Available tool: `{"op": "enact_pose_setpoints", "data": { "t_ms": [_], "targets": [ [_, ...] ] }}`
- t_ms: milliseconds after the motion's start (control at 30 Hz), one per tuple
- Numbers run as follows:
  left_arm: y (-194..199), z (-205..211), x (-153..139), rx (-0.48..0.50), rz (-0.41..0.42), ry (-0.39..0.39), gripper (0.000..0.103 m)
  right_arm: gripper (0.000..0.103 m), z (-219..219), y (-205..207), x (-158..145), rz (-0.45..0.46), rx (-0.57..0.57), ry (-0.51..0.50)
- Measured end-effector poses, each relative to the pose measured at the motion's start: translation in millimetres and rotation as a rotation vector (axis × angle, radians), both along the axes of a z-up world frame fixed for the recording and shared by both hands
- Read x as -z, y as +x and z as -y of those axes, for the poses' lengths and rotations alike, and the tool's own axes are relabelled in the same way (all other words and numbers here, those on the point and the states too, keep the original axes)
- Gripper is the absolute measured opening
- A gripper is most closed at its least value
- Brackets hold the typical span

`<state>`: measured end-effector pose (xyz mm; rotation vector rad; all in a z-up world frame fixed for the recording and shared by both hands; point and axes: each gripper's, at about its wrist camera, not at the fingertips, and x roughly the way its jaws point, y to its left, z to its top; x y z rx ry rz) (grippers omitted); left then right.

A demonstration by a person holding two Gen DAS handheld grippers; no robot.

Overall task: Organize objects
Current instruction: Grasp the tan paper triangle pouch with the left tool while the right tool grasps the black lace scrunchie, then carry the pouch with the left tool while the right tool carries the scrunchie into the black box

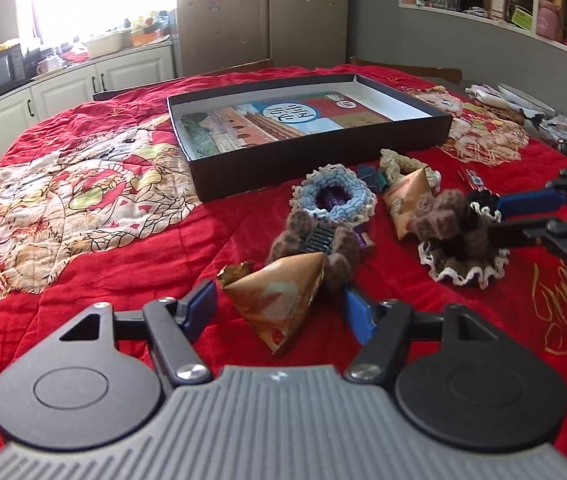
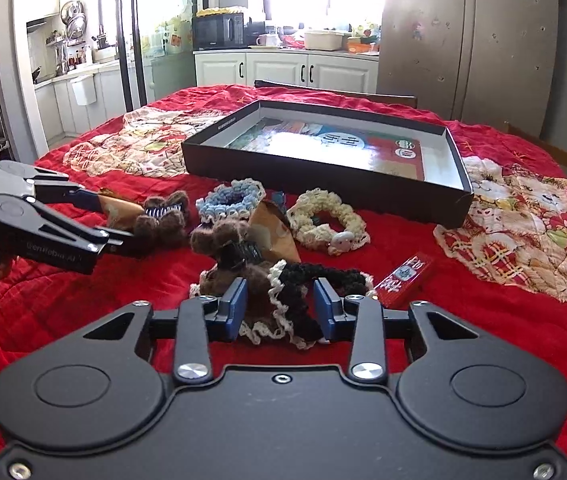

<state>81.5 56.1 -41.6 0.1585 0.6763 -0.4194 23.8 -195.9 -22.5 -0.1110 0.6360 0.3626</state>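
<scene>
My left gripper point(image 1: 281, 306) is open around a brown triangular paper packet point(image 1: 279, 300) lying on the red cloth; a brown fuzzy hair clip point(image 1: 315, 242) lies just beyond it. My right gripper point(image 2: 281, 310) is open around a black and brown crocheted scrunchie with white trim point(image 2: 295, 292); it also shows in the left wrist view point(image 1: 463, 252). A blue crocheted scrunchie point(image 1: 333, 196), a cream one point(image 2: 325, 220), a second brown clip point(image 2: 223, 240) and a second packet point(image 1: 407, 198) lie between them. A black shallow box point(image 1: 315, 160) holding a printed book stands behind.
A small red packet point(image 2: 405, 276) lies right of my right gripper. Bags and a plate point(image 1: 523, 100) sit at the table's far right edge. The table is covered by a red quilted cloth point(image 1: 103, 240) with cat prints. Kitchen cabinets and a fridge stand beyond.
</scene>
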Motion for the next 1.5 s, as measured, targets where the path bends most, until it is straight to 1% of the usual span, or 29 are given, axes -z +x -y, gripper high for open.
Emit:
{"op": "enact_pose_setpoints", "data": {
  "t_ms": [33, 100, 133, 267, 400, 567, 633, 733, 900, 1033, 1200, 1367, 1500],
  "targets": [
    [0.1, -0.7, 0.1, 0.002, 0.003, 0.003, 0.074, 0.035, 0.9, 1.0, -0.2, -0.003, 0.001, 0.001],
    [2.1, -2.3, 0.3, 0.006, 0.0, 0.008, 0.063, 0.034, 1.6, 4.2, 0.3, -0.012, 0.004, -0.001],
    [3.6, -3.4, 0.3, 0.01, -0.003, 0.002, 0.061, 0.031, 1.3, 5.5, 0.7, -0.015, 0.003, -0.003],
    [8.4, -7.4, -0.8, 0.028, -0.015, -0.024, 0.047, 0.021, -0.6, 10.1, 2.3, -0.023, 0.001, -0.009],
    [9.4, -7.7, -2.4, 0.032, -0.007, -0.02, 0.043, 0.016, -1.2, 12.5, 4.4, -0.033, 0.0, -0.018],
    [5.2, -10.6, -8.0, 0.027, 0.013, -0.022, 0.042, 0.012, 2.8, 10.7, 2.9, -0.029, 0.0, -0.005],
    [3.5, -13.0, -11.6, 0.022, 0.017, -0.025, 0.039, 0.012, 4.7, 9.9, 0.7, -0.023, 0.004, -0.002],
    [1.7, -17.7, -18.5, 0.023, 0.013, -0.045, 0.039, 0.011, 7.0, 8.7, -4.5, -0.017, 0.008, 0.003],
    [-3.0, -18.4, -31.8, 0.028, 0.029, -0.043, 0.039, 0.011, 13.2, 7.3, -18.5, -0.002, 0.009, 0.032],
    [-0.6, -14.9, -43.2, 0.041, 0.036, -0.053, 0.039, 0.011, 18.8, 7.7, -32.2, 0.028, 0.014, 0.037],
    [12.3, -5.5, -58.4, 0.048, 0.044, -0.057, 0.039, 0.011, 28.2, 15.5, -51.7, 0.052, 0.022, 0.059],
    [35.2, 6.4, -71.7, 0.053, 0.059, -0.057, 0.039, 0.011, 33.4, 31.6, -74.2, 0.122, 0.049, 0.04],
    [55.3, 16.6, -79.0, 0.042, 0.073, -0.056, 0.039, 0.011, 39.2, 51.2, -88.5, 0.155, 0.074, 0.045]
  ]
}}
